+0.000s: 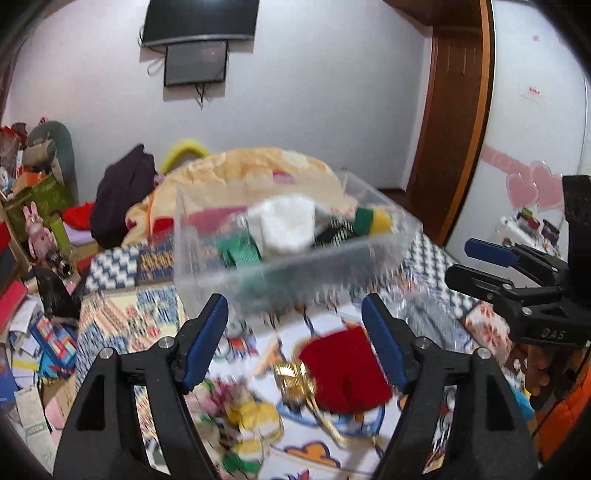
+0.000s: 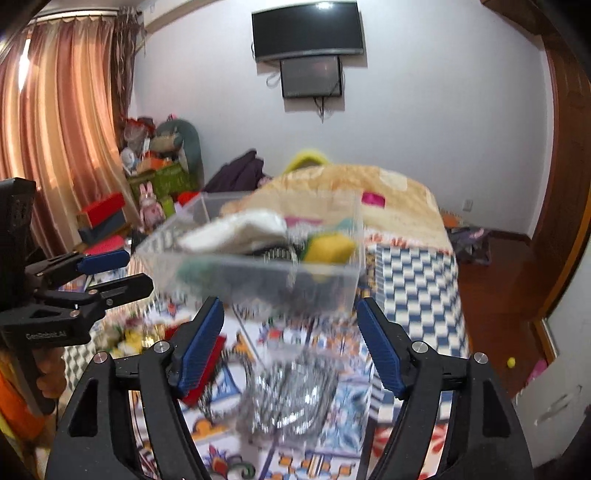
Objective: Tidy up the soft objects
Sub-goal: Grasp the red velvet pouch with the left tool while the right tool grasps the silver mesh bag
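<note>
Both grippers gape wide, holding nothing. The left gripper (image 1: pixel 295 336) hovers over a red cloth (image 1: pixel 345 373); the clear bin (image 1: pixel 291 240) of soft items sits farther on the bed. Only the right gripper (image 2: pixel 290 341) shows a grey striped cloth (image 2: pixel 291 398) beneath it.

Wall-mounted TV (image 2: pixel 306 29), pink curtains (image 2: pixel 62 122), wooden door frame (image 1: pixel 454 110), pink bunny figure (image 1: pixel 38 236)

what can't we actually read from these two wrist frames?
- Clear bin contents: motion blur in both views; white, green and yellow soft items show, but not what they are.
- Red cloth: its right edge is hidden behind the left gripper finger in the left wrist view.
- Grey striped item: blurred in the right wrist view, type unclear.
- Right gripper: jaws open, nothing between them.
</note>
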{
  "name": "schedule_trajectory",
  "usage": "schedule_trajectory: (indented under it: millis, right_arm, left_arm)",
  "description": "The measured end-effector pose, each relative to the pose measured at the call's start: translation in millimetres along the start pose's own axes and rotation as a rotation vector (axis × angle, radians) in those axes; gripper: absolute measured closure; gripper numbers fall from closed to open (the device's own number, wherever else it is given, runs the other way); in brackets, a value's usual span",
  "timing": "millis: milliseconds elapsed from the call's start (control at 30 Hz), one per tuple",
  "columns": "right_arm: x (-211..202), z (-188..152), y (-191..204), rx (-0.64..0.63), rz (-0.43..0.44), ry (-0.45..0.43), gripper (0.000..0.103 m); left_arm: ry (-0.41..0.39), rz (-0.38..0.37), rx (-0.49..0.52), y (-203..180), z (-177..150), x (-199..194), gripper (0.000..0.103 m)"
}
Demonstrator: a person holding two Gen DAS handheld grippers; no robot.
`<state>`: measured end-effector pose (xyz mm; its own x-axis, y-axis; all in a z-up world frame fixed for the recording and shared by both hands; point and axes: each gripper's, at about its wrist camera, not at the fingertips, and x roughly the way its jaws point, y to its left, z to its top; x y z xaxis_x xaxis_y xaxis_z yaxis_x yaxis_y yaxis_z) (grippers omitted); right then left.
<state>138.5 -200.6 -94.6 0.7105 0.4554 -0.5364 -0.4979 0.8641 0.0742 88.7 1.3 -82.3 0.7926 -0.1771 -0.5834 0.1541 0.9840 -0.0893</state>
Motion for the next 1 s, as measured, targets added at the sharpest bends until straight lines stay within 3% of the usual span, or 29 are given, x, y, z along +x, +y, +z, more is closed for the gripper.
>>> schedule_trajectory:
  millis: [333, 633, 700, 867, 1000]
  right_arm:
    - [24, -46, -10, 0.049, 0.006, 0.158, 0.031]
    - [25, -58, -22, 0.124, 0.051, 0.186, 0.032]
    - [24, -59, -21, 0.123, 0.049, 0.182, 0.035]
    - [21, -59, -21, 0.135, 0.059, 0.174, 0.056]
    - [21, -58, -21, 0.14, 0.076, 0.173, 0.066]
  left_arm:
    - [0.109, -0.008, 0.012, -10, -33, 30, 0.028]
    - [0.123, 0.024, 0.019, -15, -45, 41, 0.032]
    - [0.125, 0.027, 0.033, -18, -48, 43, 0.036]
    - [0.15, 0.003, 0.028, -21, -52, 53, 0.044]
    - [0.149, -0.001, 0.031, -22, -52, 52, 0.063]
